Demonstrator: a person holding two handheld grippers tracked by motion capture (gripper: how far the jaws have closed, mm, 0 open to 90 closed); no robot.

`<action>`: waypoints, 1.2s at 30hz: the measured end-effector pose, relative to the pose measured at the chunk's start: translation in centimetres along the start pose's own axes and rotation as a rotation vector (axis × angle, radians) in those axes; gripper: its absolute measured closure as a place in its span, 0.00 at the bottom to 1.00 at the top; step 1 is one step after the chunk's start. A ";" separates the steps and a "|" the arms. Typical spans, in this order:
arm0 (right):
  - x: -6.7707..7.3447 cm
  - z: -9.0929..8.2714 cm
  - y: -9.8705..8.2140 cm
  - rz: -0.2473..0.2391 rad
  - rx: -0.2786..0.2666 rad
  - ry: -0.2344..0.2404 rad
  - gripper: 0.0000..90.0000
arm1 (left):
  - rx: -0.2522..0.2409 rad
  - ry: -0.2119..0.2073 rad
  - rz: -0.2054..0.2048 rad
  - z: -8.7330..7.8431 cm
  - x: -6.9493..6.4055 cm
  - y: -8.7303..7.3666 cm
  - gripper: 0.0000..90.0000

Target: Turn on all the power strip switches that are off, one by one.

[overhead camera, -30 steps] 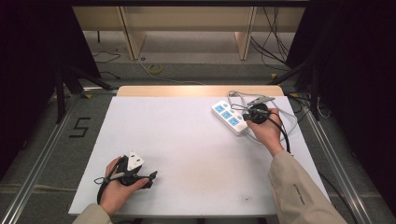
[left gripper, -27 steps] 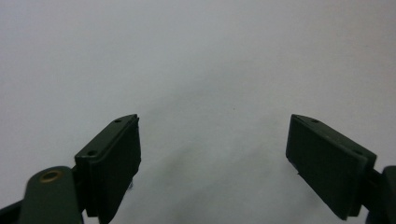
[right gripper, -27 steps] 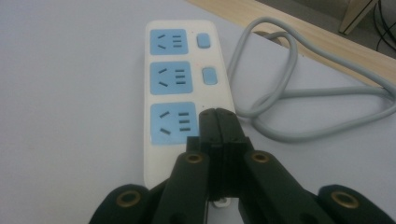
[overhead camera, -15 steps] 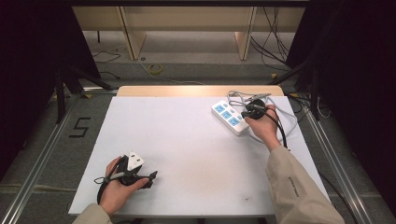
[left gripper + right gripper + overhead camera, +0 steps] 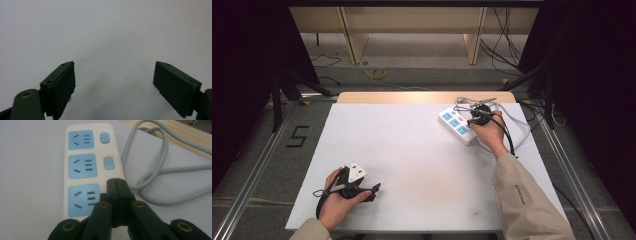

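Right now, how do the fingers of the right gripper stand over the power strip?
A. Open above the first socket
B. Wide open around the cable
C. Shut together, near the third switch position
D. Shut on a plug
C: in the right gripper view the right gripper has its fingers pressed together, nothing between them, over the white power strip beside its nearest blue socket.

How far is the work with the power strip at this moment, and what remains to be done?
Little looks finished: the power strip lies flat on the table, its three sockets empty, its grey cable looped beside it. In hand: the right gripper, jaws shut, has its tip at the place of the nearest switch, likely to press it. Whether it touches is unclear. The left gripper rests open, apart. Two switches farther on remain untouched.
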State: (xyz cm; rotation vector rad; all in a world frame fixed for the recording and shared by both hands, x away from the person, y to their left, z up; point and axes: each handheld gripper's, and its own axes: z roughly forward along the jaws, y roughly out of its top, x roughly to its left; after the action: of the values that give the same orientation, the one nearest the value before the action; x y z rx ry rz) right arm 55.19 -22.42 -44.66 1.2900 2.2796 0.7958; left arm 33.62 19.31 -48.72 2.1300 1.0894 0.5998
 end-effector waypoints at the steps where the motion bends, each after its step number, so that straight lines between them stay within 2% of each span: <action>1: 0.0 0.1 0.0 0.001 0.004 0.001 1.00 | 0.000 0.000 0.000 0.0 0.0 0.0 0.20; 23: -0.2 0.6 0.4 0.032 0.040 0.024 1.00 | 0.000 -0.005 0.006 0.1 0.0 0.0 0.20; 36: 0.2 0.7 0.6 0.032 0.057 -0.003 1.00 | 0.004 -0.007 0.007 0.1 0.0 0.0 0.20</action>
State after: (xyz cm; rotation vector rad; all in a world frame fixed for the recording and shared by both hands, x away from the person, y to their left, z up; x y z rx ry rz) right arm 55.87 -21.84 -44.81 1.3547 2.3008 0.7436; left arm 33.65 19.28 -48.79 2.1388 1.0812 0.5932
